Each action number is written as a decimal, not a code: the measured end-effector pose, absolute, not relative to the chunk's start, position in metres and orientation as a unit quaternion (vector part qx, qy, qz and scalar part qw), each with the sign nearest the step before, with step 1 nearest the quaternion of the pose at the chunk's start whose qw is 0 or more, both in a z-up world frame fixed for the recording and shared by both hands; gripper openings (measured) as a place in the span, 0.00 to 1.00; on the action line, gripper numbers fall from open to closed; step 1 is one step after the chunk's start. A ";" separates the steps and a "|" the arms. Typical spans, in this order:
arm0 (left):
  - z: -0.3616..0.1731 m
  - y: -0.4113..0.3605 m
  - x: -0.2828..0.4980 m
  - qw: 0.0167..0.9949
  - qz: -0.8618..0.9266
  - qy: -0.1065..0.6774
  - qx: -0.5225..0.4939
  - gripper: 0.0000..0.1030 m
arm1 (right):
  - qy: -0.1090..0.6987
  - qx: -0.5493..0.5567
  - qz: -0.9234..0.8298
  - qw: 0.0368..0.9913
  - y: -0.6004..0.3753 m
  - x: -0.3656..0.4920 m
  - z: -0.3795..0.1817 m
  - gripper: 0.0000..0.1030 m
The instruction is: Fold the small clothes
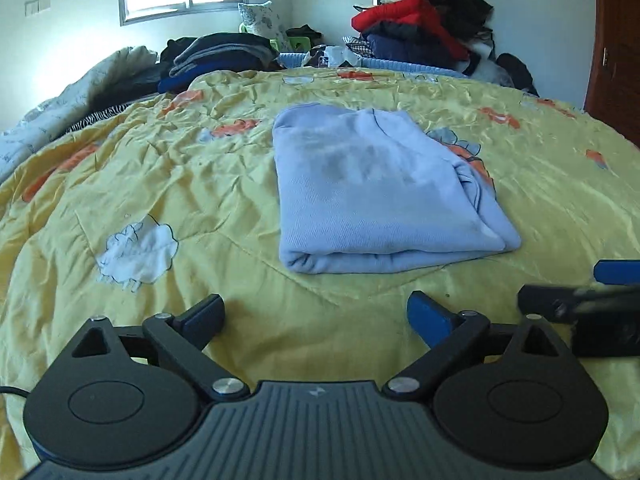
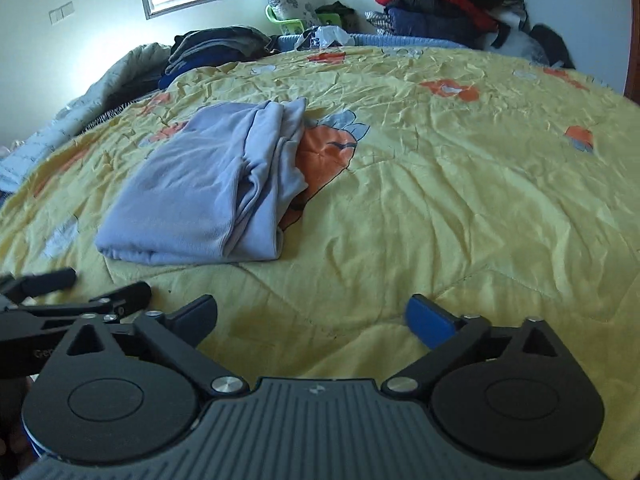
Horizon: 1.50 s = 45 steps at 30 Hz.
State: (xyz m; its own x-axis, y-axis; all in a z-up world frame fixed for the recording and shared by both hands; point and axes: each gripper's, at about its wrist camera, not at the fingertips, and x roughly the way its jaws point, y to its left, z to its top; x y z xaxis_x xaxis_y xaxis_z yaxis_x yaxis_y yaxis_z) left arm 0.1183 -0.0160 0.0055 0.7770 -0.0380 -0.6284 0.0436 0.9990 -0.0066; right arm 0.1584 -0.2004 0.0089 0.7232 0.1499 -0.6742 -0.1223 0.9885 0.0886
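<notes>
On the quilt (image 1: pixel 168 184) the garment (image 1: pixel 376 188) lies folded, apart from both grippers. Left gripper (image 1: pixel 316 316) and right gripper (image 2: pixel 312 316) are wide open, empty. I would tidy its loose right edge gently.

— What's ahead of the jaws?
— A bed under a crumpled yellow quilt (image 1: pixel 160 184) with orange and white cartoon patches.
— And on it?
— A folded pale blue garment (image 1: pixel 372 196), just beyond the jaws. Far past it, a dark clothes stack (image 1: pixel 216 56) and a red-topped pile (image 1: pixel 424 28).
</notes>
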 end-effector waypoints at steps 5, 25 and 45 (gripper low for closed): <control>0.004 -0.012 0.115 0.944 -0.019 0.328 0.003 1.00 | 0.341 -0.026 0.048 0.938 -0.187 0.153 0.001 0.98; 0.004 -0.013 0.116 0.945 -0.017 0.327 0.002 1.00 | 0.338 -0.026 0.049 0.940 -0.186 0.149 -0.001 0.98; 0.004 -0.013 0.115 0.945 -0.018 0.326 0.002 1.00 | 0.339 -0.028 0.048 0.939 -0.184 0.147 -0.001 0.99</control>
